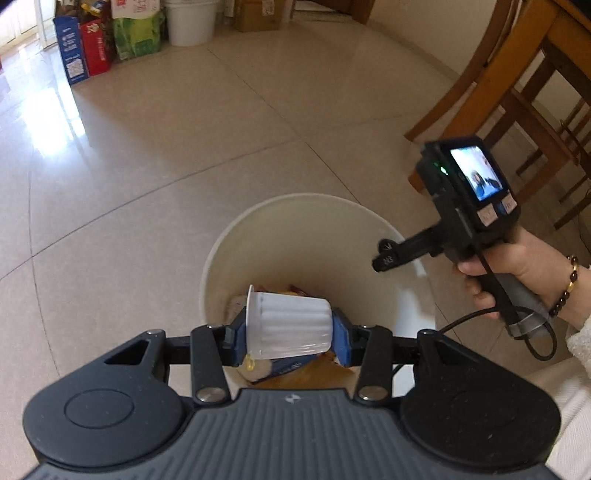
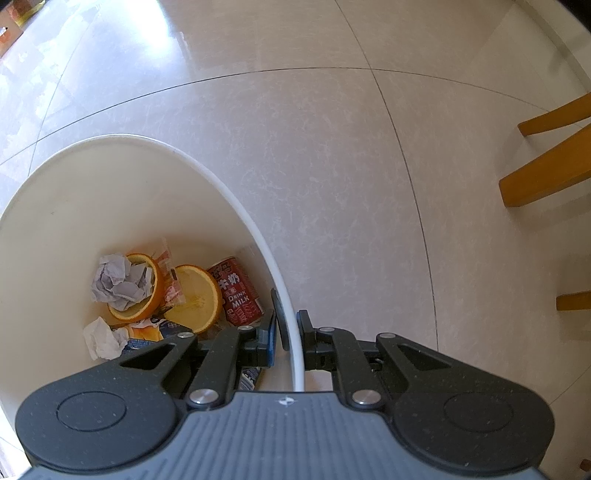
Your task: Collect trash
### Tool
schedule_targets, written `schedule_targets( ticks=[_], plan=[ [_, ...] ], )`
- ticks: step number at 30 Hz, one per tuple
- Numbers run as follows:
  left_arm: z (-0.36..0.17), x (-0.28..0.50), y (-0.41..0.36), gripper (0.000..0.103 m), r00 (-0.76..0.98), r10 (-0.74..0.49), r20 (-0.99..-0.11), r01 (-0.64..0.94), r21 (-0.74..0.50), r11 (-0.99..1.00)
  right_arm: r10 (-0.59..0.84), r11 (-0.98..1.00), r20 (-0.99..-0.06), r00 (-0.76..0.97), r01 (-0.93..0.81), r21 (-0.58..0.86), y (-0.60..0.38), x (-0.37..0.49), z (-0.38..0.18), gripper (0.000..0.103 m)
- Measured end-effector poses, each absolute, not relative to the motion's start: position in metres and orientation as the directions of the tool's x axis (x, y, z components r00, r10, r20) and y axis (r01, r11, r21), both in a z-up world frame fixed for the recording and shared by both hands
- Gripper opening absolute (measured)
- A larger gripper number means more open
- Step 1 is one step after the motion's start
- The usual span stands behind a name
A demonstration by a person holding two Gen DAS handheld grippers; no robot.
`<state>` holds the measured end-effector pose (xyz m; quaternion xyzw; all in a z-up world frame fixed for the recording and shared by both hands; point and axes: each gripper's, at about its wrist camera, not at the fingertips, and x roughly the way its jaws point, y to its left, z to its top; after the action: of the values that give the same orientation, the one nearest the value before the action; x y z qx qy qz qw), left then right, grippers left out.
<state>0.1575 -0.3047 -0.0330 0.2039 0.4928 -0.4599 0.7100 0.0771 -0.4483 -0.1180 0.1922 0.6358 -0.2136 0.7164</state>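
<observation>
My left gripper (image 1: pixel 290 332) is shut on a clear ribbed plastic cup (image 1: pixel 288 325), lying sideways with its rim to the left, held over the mouth of a white trash bin (image 1: pixel 332 236). In the right wrist view my right gripper (image 2: pixel 291 336) straddles the rim of the white trash bin (image 2: pixel 236 206), one finger inside and one outside, shut on the wall. Inside lie two orange halves (image 2: pixel 195 295), crumpled paper (image 2: pixel 118 280), a red milk can (image 2: pixel 238 291) and wrappers. The right gripper's body (image 1: pixel 469 206), held in a hand (image 1: pixel 517 266), shows in the left wrist view.
Tiled floor surrounds the bin. Wooden chair and table legs (image 1: pixel 517 92) stand to the right, with chair legs (image 2: pixel 546 170) in the right wrist view. Coloured boxes (image 1: pixel 88 51) and a white bucket (image 1: pixel 190 22) stand at the far wall.
</observation>
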Motion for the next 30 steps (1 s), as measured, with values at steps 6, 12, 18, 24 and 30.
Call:
schedule_targets(
  ticks=[6, 12, 18, 24, 30],
  plan=[
    [-0.04, 0.154, -0.316, 0.085, 0.065, -0.431, -0.9, 0.839, -0.185, 0.512, -0.05, 0.836, -0.993, 0.105, 0.548, 0.015, -0.45, 0.075, -0.117, 0.013],
    [-0.036, 0.151, -0.313, 0.094, 0.12, -0.441, -0.889, 0.823, -0.159, 0.545, -0.047, 0.845, -0.994, 0.1, 0.535, 0.014, -0.448, 0.075, -0.117, 0.015],
    [-0.035, 0.155, -0.304, 0.096, 0.2, -0.421, -0.885, 0.78, -0.116, 0.615, -0.04, 0.867, -0.984, 0.172, 0.495, 0.051, -0.438, 0.07, -0.097, 0.063],
    [-0.041, 0.156, -0.288, 0.096, 0.216, -0.38, -0.9, 0.711, -0.121, 0.693, -0.039, 0.897, -0.976, 0.212, 0.437, 0.059, -0.416, 0.058, -0.075, 0.087],
    [-0.041, 0.151, -0.271, 0.096, 0.248, -0.315, -0.916, 0.641, -0.089, 0.763, -0.05, 0.887, -0.97, 0.24, 0.457, 0.068, -0.399, 0.042, -0.045, 0.101]
  ],
)
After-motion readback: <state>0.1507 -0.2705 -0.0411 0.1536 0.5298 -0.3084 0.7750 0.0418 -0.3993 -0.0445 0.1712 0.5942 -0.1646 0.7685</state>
